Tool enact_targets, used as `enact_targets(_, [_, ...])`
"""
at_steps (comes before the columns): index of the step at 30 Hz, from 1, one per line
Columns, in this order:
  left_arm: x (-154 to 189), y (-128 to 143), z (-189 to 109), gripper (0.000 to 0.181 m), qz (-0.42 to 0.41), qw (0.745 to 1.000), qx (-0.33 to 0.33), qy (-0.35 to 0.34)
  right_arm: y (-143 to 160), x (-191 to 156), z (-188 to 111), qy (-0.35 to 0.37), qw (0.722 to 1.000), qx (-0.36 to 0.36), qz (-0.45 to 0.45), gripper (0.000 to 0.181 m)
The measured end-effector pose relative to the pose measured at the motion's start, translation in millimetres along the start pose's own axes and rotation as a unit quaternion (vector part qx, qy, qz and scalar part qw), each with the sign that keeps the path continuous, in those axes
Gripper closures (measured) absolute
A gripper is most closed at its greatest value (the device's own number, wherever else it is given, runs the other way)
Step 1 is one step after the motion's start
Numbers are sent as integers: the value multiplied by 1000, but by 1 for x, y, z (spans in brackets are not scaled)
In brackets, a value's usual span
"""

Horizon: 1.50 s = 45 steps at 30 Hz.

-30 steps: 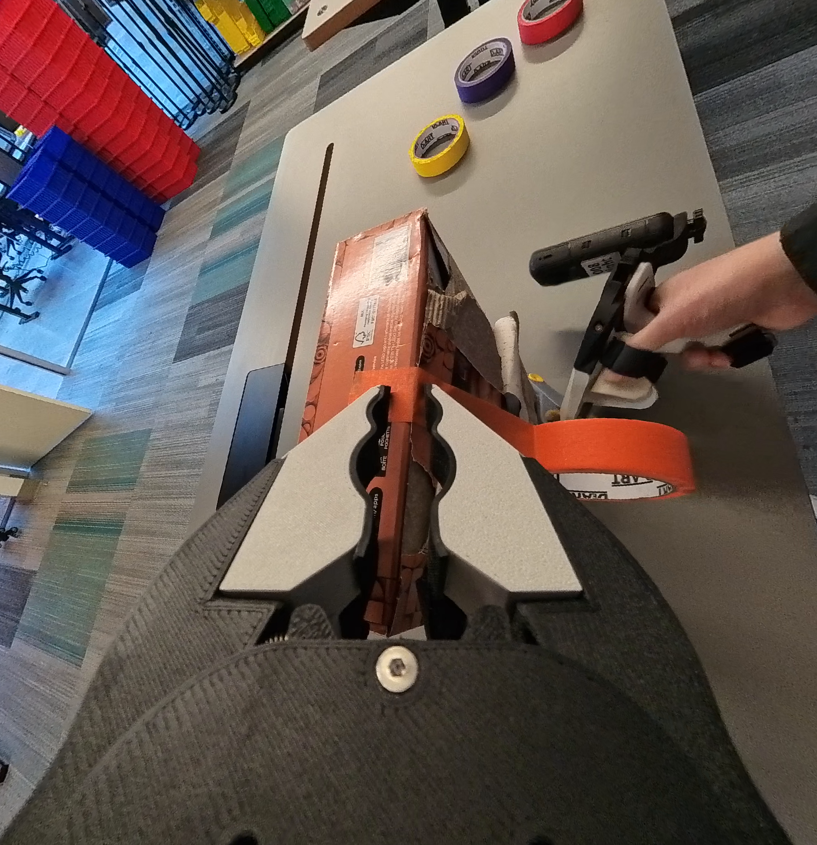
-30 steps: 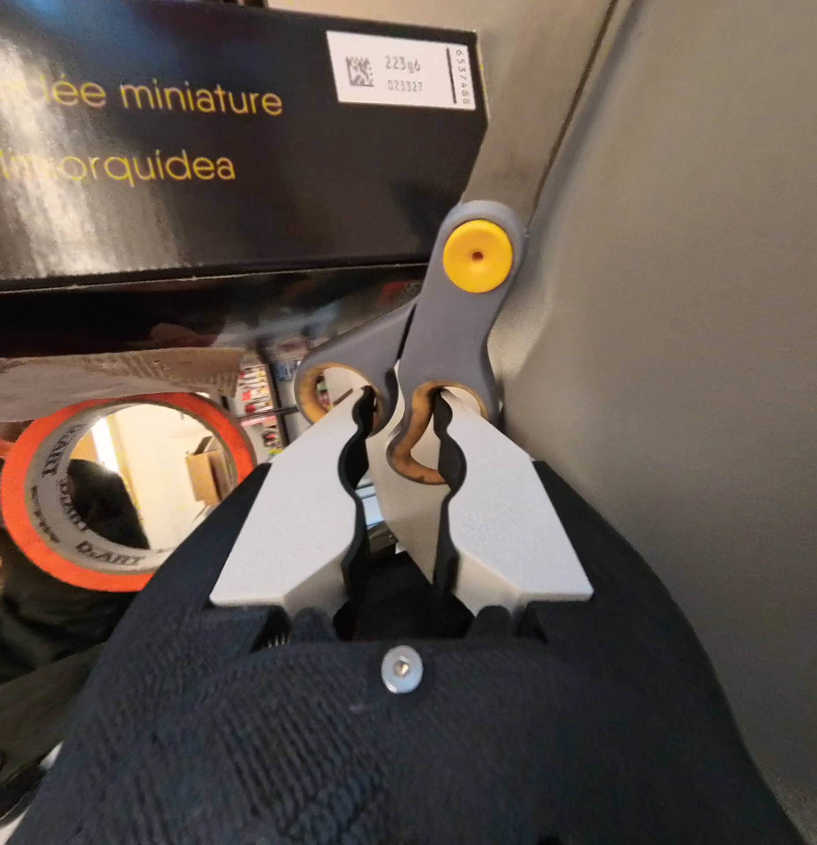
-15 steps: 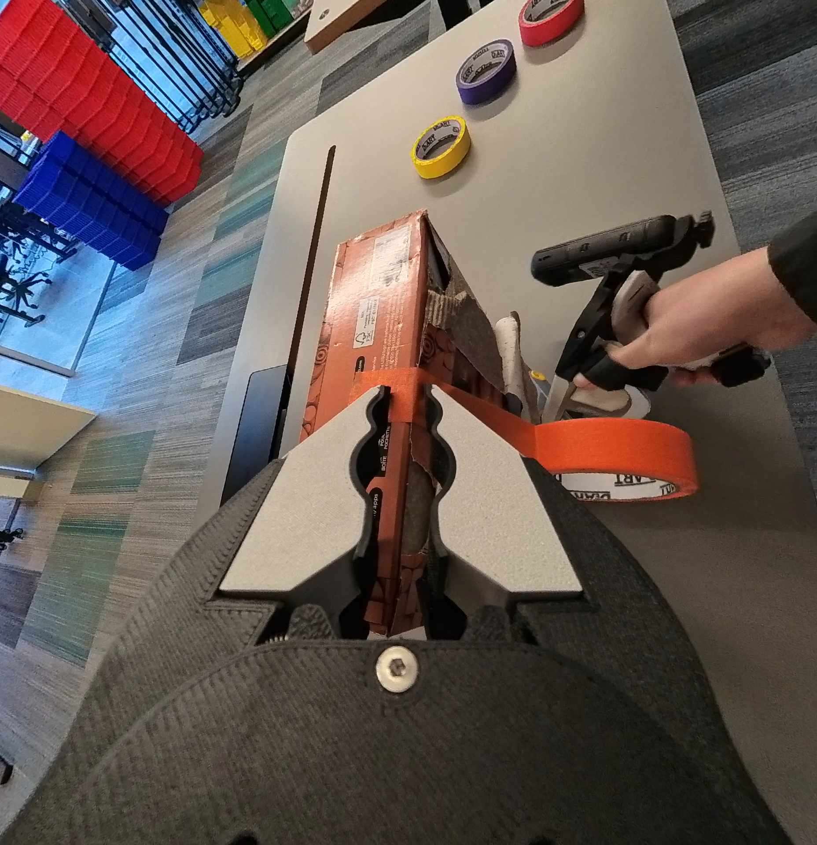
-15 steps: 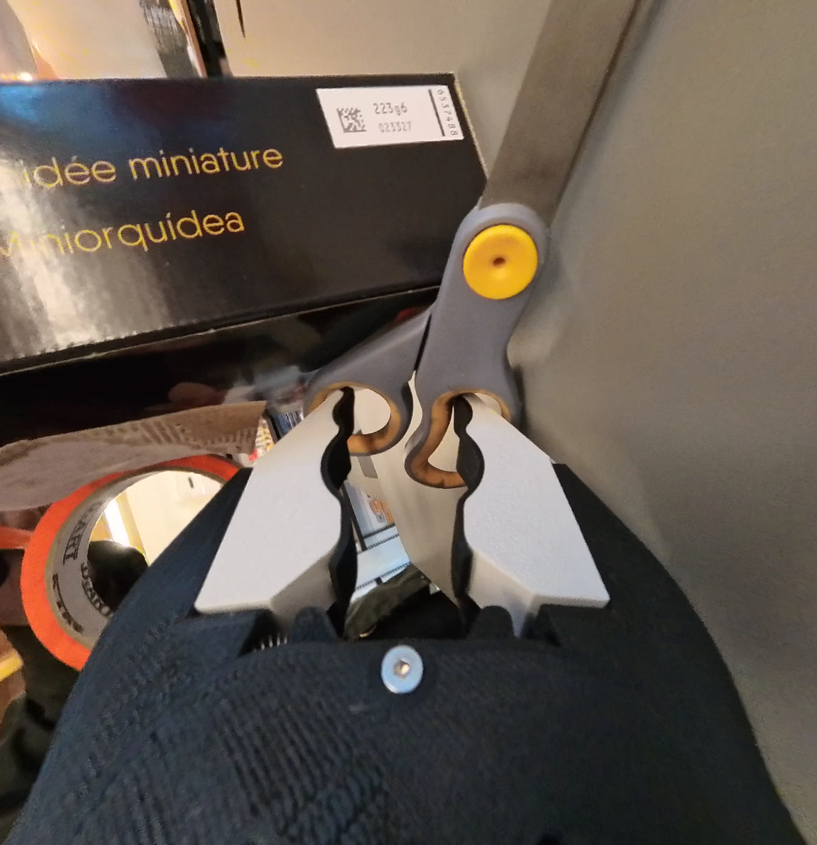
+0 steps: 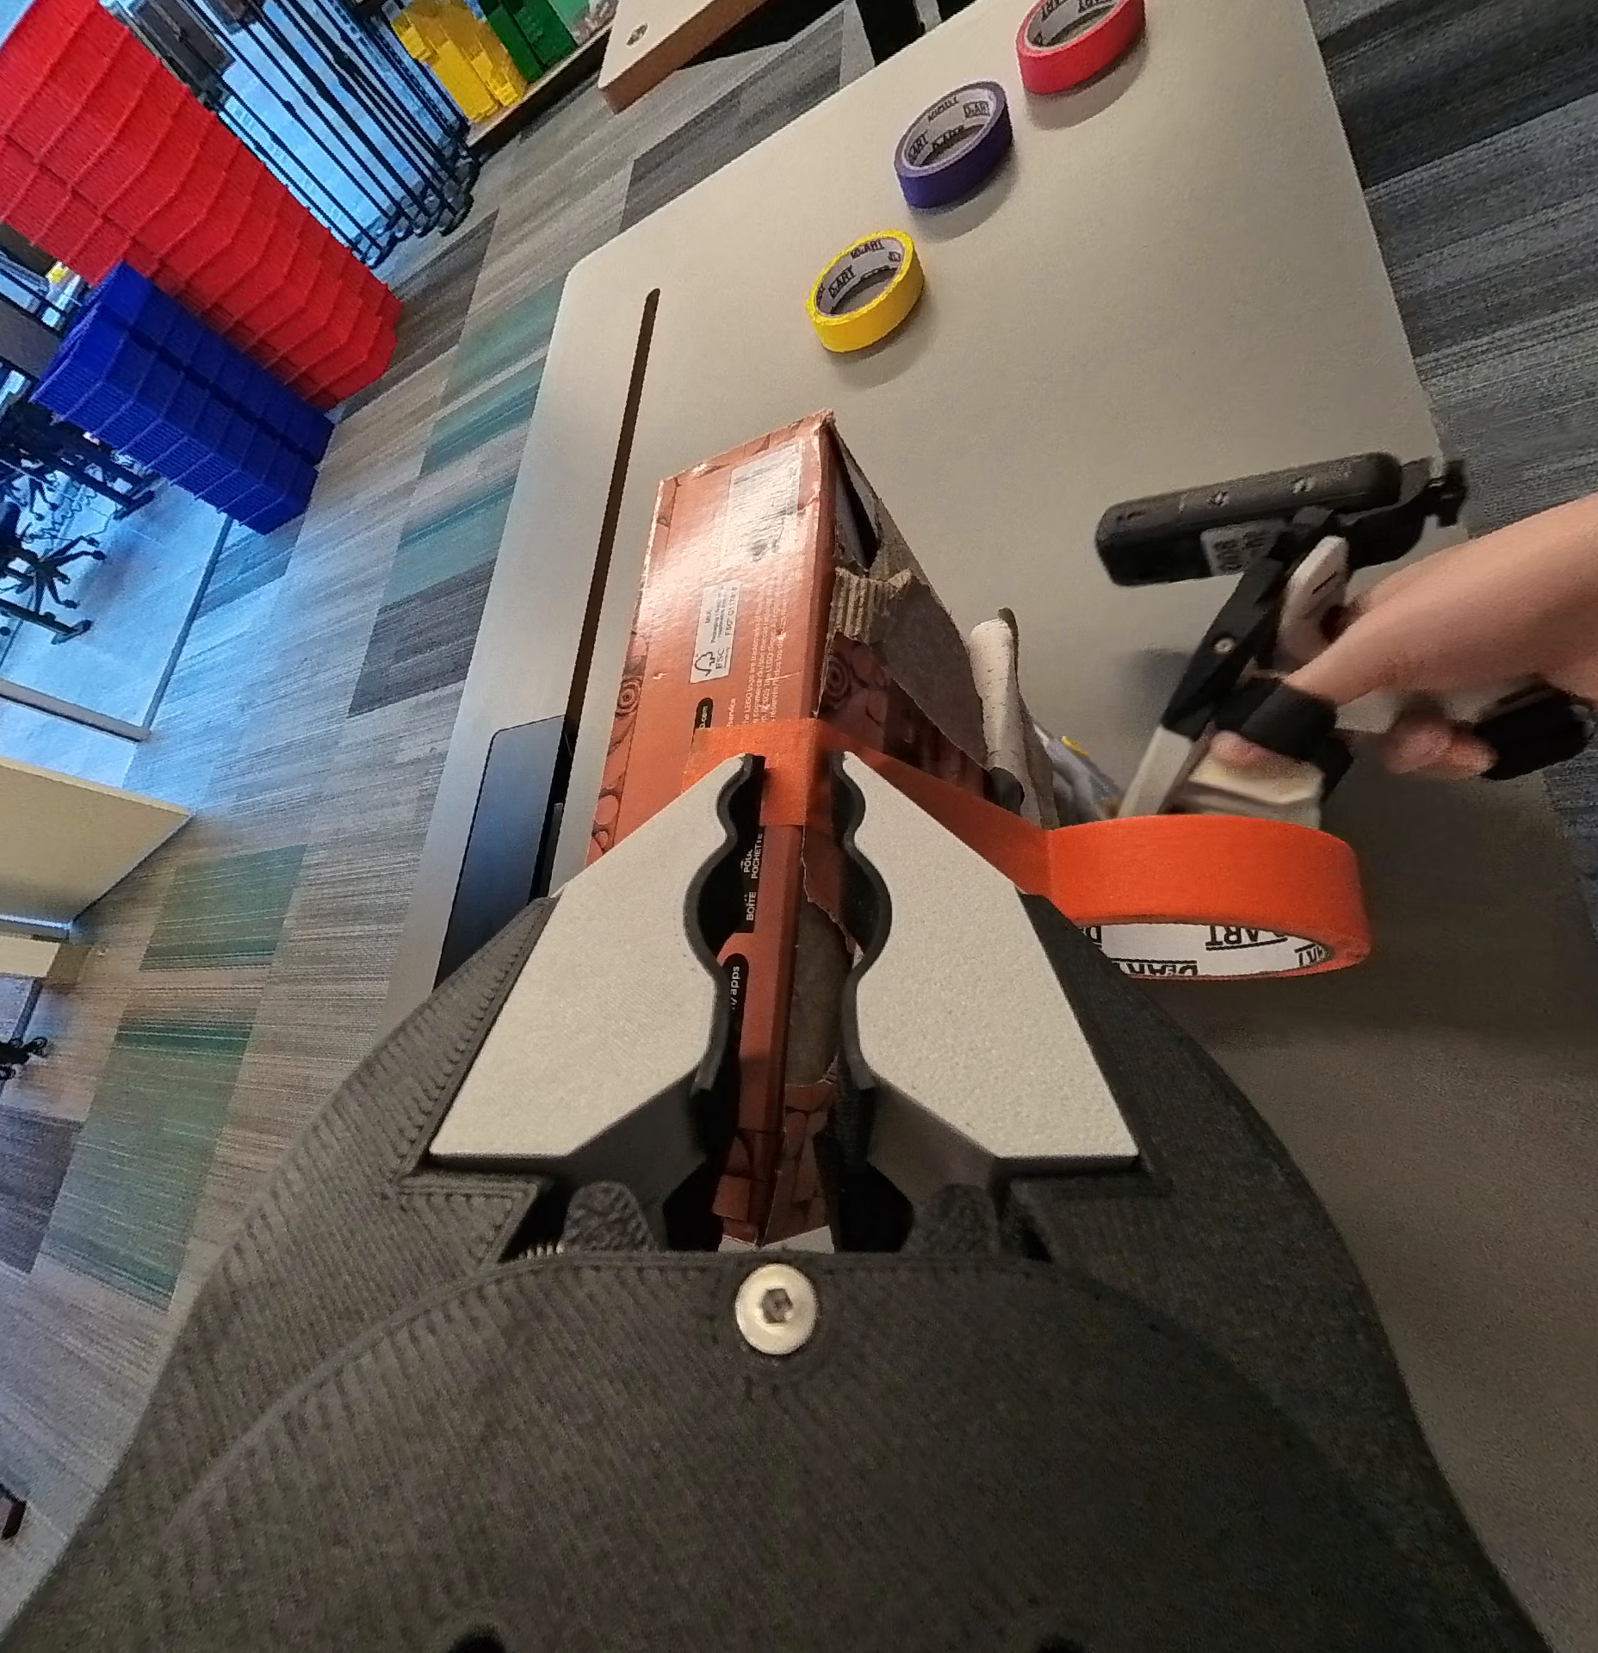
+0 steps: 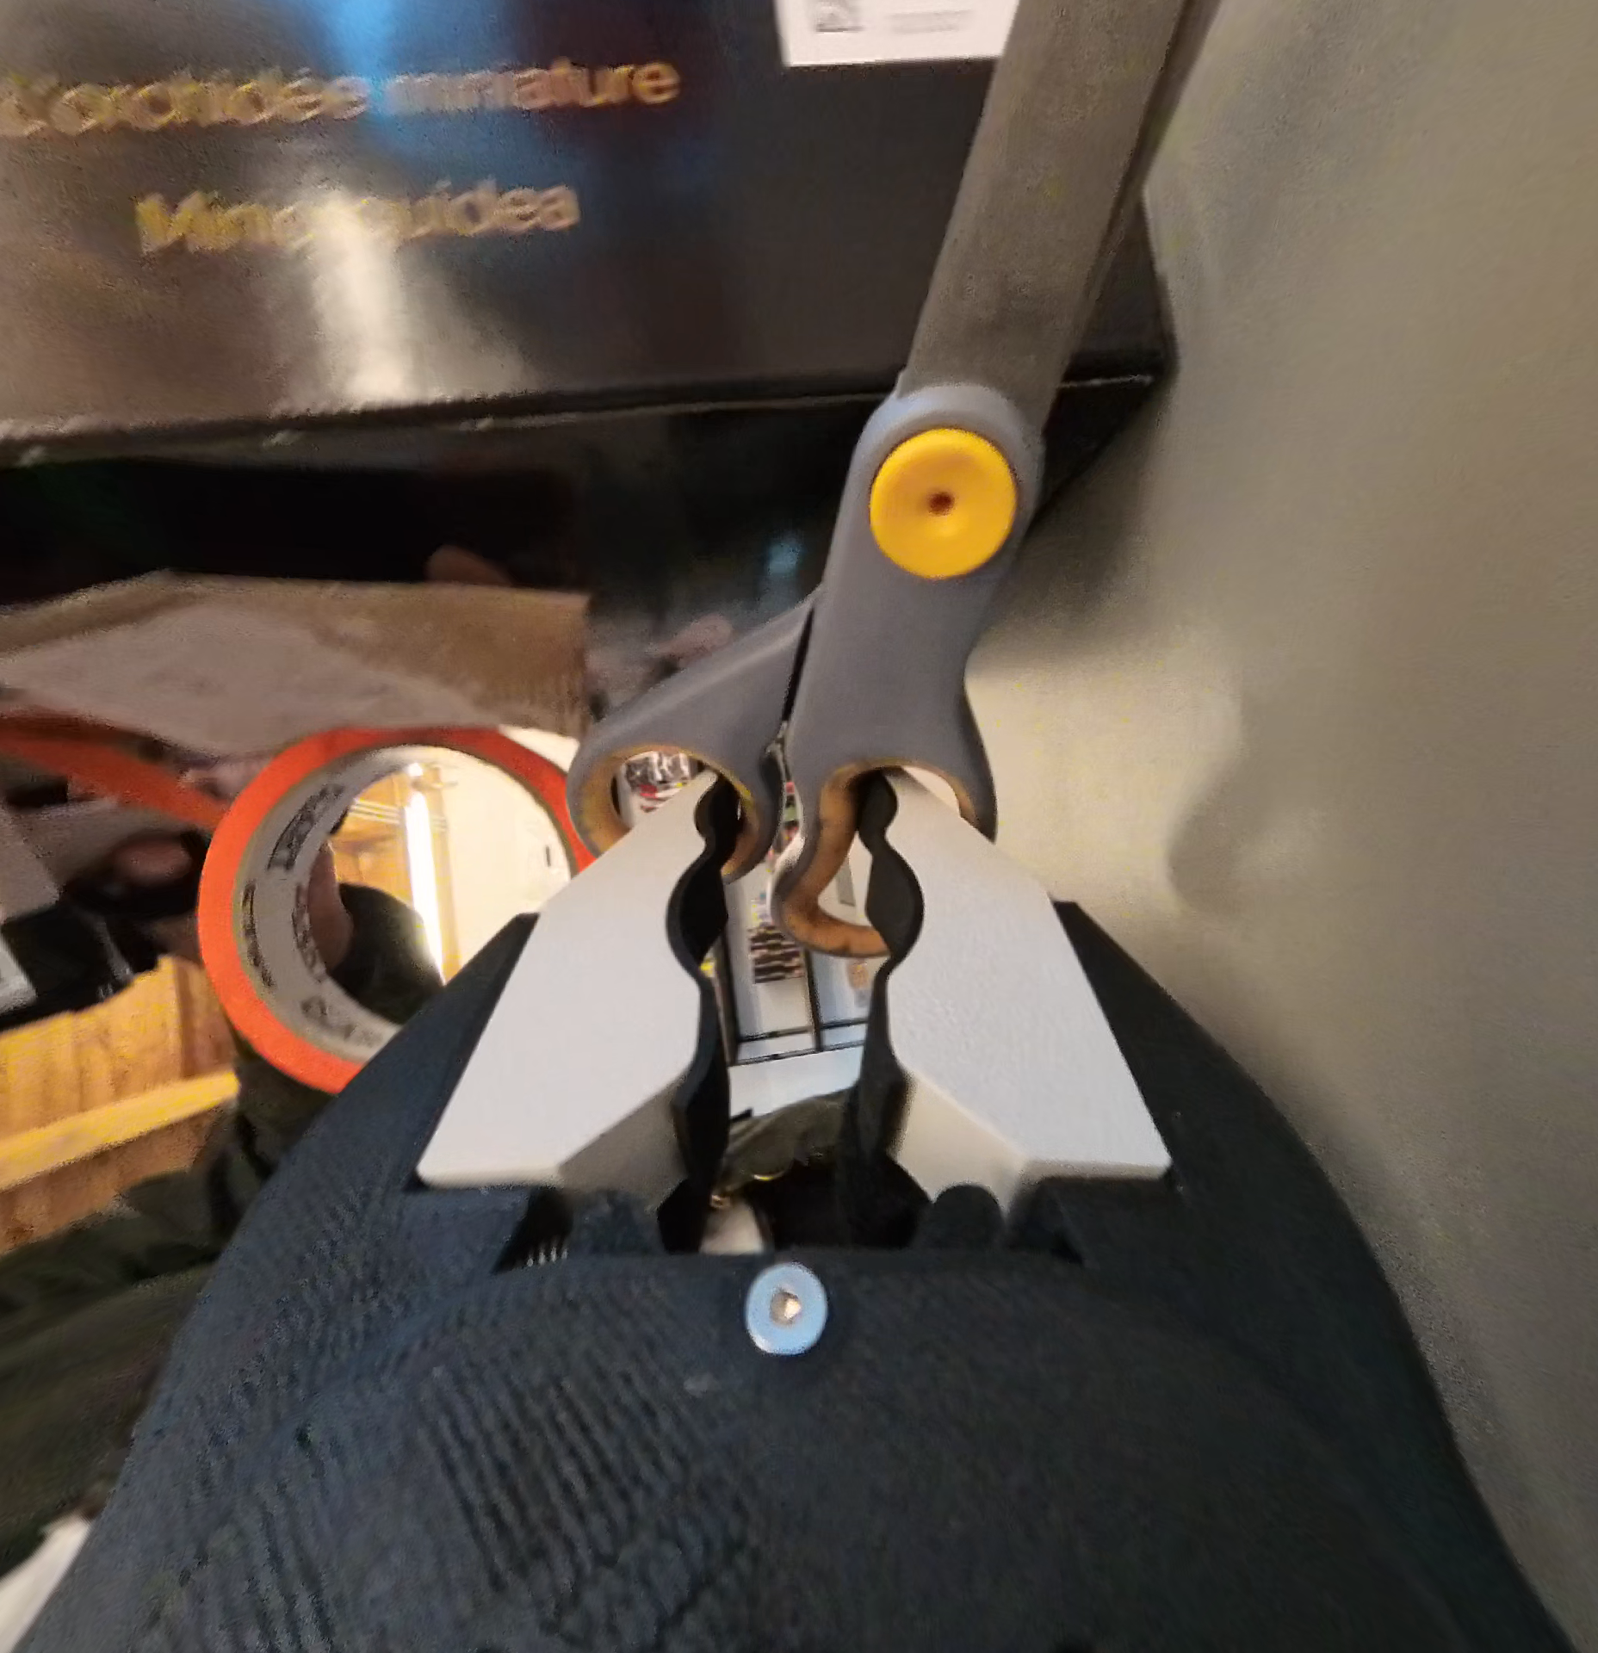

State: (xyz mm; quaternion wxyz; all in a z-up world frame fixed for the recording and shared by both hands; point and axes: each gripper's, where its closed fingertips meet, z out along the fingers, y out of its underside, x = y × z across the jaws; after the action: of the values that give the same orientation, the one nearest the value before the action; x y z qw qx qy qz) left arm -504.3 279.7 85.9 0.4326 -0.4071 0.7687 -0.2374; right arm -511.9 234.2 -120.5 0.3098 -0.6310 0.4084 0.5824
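Observation:
My left gripper (image 5: 794,769) is shut on the near edge of an orange-brown cardboard box (image 5: 733,572) that lies on the grey table (image 5: 1135,313). A strip of orange tape (image 5: 938,805) crosses the box and runs to the orange tape roll (image 5: 1207,877) beside it. My right gripper (image 6: 795,796) has a fingertip through each handle loop of grey scissors (image 6: 903,644) with a yellow pivot. It holds them with the blade pointing up along the box's black face (image 6: 509,268). The roll (image 6: 241,939) is to its left. A hand holds the right gripper (image 5: 1225,698) just behind the roll.
Yellow (image 5: 865,291), purple (image 5: 952,143) and red (image 5: 1077,40) tape rolls lie at the table's far end. A dark flat device (image 5: 509,823) sits at the table's left edge. Stacked red and blue bins (image 5: 151,224) stand on the floor to the left.
The right gripper has moved nearer the box with the scissors, and its fingers have spread a little. The left gripper and box have stayed still.

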Motion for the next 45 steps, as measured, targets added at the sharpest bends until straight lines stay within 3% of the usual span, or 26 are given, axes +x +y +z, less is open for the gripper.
enact_targets(8, [0,0,0,168,1,1000,1,1,18,-64,-53,-97,979,-10,-179,156])
enact_targets(13, [0,0,0,168,3,1000,1,-2,39,-155,-91,-308,934,-57,-171,156])
enact_targets(16, [1,0,0,168,2,1000,-1,-1,45,-185,-101,-336,916,-67,-210,156])
enact_targets(18, [2,-1,0,168,3,1000,-1,-2,48,-196,-103,-323,910,-76,-251,154])
enact_targets(22, [2,0,0,168,2,1000,-1,-3,50,-199,-105,-224,896,-86,-373,154])
enact_targets(25, [2,-1,0,168,3,1000,-1,-3,46,-202,-113,-178,887,-92,-417,154])
enact_targets(34, [2,-1,0,168,3,1000,-1,-3,47,-283,-137,-247,838,-29,-486,153])
enact_targets(36, [2,-1,0,168,3,1000,-1,-3,43,-276,-129,-177,831,-34,-526,153])
enact_targets(40, [2,-1,0,168,3,1000,0,-3,31,-229,-120,20,798,-84,-597,153])
enact_targets(45, [2,-1,0,168,4,1000,0,-4,34,-220,-114,5,822,-80,-564,145])
